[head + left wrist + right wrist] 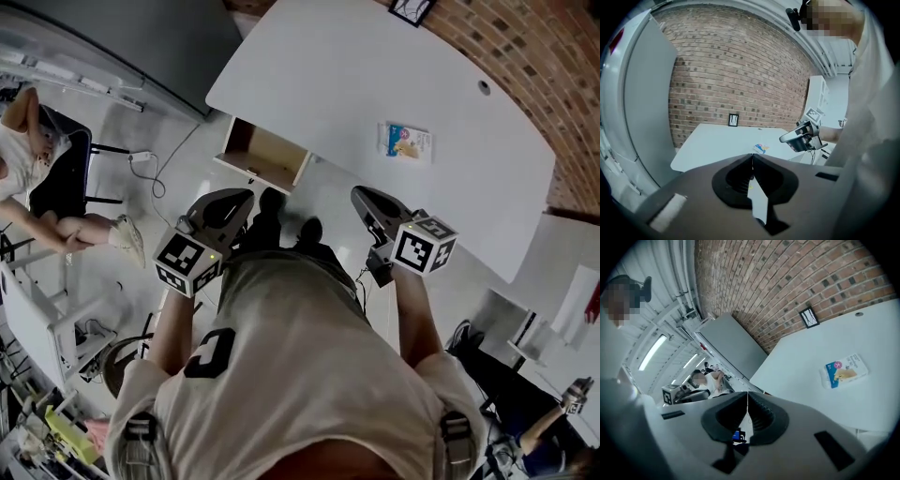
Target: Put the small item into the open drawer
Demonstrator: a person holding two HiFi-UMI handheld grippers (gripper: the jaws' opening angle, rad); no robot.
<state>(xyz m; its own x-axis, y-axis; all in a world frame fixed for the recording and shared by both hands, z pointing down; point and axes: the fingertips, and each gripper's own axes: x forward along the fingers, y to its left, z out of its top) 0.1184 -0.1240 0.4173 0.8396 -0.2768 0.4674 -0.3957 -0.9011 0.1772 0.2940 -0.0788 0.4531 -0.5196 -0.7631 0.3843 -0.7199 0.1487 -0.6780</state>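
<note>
A small blue and white packet (406, 141) lies flat on the white table (356, 75), toward its right half. Under the table's near left edge a wooden drawer (265, 156) stands pulled open, and its inside looks bare. My left gripper (246, 196) hovers just short of the drawer with its jaws shut and nothing between them. My right gripper (360, 194) hangs before the table's near edge, short of the packet, shut and holding nothing. The packet (844, 370) appears ahead and to the right in the right gripper view, and farther off as a small packet (761, 148) in the left gripper view.
A brick wall (525, 56) runs behind the table, with a small black frame (412, 9) against it. A grey cabinet (122, 37) stands left of the table. A seated person (37, 159) and a chair are at the far left, a white rack (37, 319) below them.
</note>
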